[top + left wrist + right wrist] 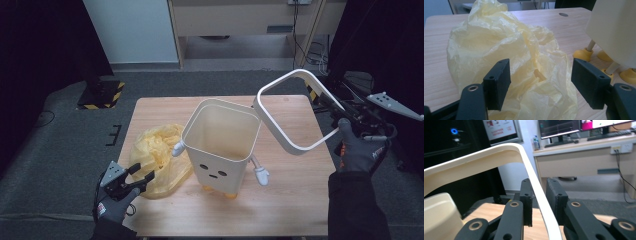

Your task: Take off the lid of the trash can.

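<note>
Two grippers | right gripper (537,202): clamped on cream rim frame (292,107), held tilted above counter (290,200), its low edge at the bin (222,142) mouth | left gripper (540,82): jaws apart, facing yellow bag (506,57) lying beside bin

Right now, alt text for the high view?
The right gripper holds a cream square rim frame lifted beside an open cream bin on a wooden table. The left gripper, jaws open, faces a crumpled yellow bag.
</note>
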Action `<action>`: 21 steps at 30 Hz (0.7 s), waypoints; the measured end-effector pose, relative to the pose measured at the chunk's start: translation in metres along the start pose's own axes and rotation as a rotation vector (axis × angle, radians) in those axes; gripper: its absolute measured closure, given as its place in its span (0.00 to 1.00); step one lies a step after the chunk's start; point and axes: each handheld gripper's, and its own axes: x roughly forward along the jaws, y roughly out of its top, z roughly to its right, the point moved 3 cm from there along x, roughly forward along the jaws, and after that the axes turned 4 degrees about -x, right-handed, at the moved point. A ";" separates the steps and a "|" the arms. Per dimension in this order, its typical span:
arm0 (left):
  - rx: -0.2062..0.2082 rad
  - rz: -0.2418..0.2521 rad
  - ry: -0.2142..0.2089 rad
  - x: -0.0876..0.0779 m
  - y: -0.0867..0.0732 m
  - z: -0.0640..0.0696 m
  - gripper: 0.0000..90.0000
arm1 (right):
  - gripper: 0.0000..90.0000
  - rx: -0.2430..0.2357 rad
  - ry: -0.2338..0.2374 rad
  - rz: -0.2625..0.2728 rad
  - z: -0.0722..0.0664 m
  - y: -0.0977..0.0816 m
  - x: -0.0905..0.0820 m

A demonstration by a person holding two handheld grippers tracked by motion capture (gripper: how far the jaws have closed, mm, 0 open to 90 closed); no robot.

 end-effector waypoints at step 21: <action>0.002 -0.005 0.005 0.001 -0.001 0.000 0.34 | 0.84 0.013 -0.171 -0.160 0.043 -0.124 -0.003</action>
